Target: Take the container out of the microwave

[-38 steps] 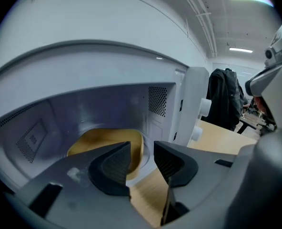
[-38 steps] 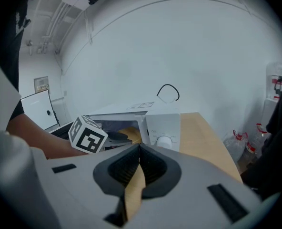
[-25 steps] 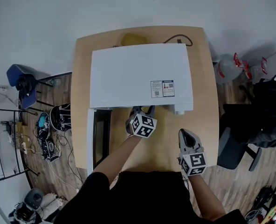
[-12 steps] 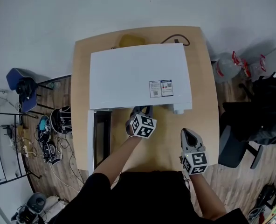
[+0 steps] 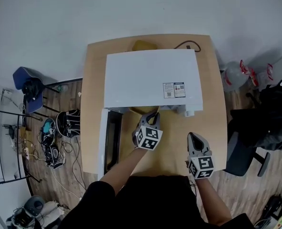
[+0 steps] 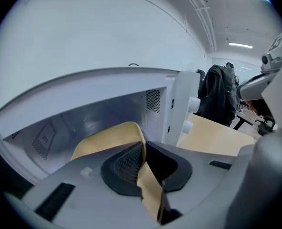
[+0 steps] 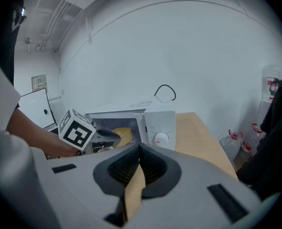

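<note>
The white microwave [image 5: 150,78] stands on the wooden table [image 5: 212,123] with its door [image 5: 104,142] swung open to the left. A yellow container [image 5: 141,110] shows at the front of the cavity. My left gripper [image 5: 152,114] reaches into the opening. In the left gripper view its jaws [image 6: 145,161] are shut on the thin rim of the yellow container [image 6: 107,140], whose body lies ahead inside the grey cavity. My right gripper [image 5: 194,136] hovers over the table to the right, shut and empty. The right gripper view shows the microwave [image 7: 157,123] and the container [image 7: 123,132].
A yellowish object [image 5: 145,45] and a black cable [image 5: 188,46] lie behind the microwave. Beside the table stand a dark chair [image 5: 243,151] on the right and a blue chair [image 5: 29,82] on the left. Clutter covers the floor at the left [image 5: 50,137].
The left gripper has drawn back a little from the cavity, and the yellow container now shows at the microwave's front edge. The right gripper has barely moved.
</note>
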Available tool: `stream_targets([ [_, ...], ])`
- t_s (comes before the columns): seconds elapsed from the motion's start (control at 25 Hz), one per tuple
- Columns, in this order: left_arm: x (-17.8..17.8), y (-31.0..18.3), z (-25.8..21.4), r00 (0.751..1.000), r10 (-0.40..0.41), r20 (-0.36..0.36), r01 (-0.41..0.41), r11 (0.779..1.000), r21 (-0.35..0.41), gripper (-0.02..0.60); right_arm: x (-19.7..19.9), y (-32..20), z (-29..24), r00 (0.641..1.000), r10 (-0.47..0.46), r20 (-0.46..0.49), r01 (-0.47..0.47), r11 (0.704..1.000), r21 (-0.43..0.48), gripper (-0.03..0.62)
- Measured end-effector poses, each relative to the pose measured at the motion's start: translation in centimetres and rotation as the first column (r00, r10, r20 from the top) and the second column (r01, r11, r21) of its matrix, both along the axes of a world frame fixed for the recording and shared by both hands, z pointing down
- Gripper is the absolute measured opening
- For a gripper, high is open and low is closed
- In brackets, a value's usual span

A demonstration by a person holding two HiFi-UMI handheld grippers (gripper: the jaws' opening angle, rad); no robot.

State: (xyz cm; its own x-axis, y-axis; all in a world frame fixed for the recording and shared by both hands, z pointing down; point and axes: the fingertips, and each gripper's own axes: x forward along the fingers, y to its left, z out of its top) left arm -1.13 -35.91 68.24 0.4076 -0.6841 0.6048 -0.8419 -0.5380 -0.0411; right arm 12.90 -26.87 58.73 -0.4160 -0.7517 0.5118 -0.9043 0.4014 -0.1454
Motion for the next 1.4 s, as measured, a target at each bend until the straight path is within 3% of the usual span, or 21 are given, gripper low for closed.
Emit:
stream_targets([
  [0.68, -2.9, 10.8, -5.2, 0.991, 0.036, -0.128, -0.032, 0.999, 0.032, 0.031, -3.5, 5.5, -4.7, 0.997, 0.079, -0.005, -0.077, 0.991, 0.113, 0.060],
  [0.92, -3.9, 14.9, -9.3, 0.964, 0.016, -0.264, -0.009, 1.000, 0.029, 0.031, -5.8, 8.9, -5.8, 0.996, 0.090, -0.010, -0.088, 0.988, 0.126, 0.060],
  [1.4, -4.2, 21.1, -17.0, 0.918, 0.068, -0.390, -0.004, 0.987, 0.161, 0.031, -5.4, 14.8, -9.7, 0.993, 0.115, -0.036, -0.108, 0.982, 0.156, 0.060],
])
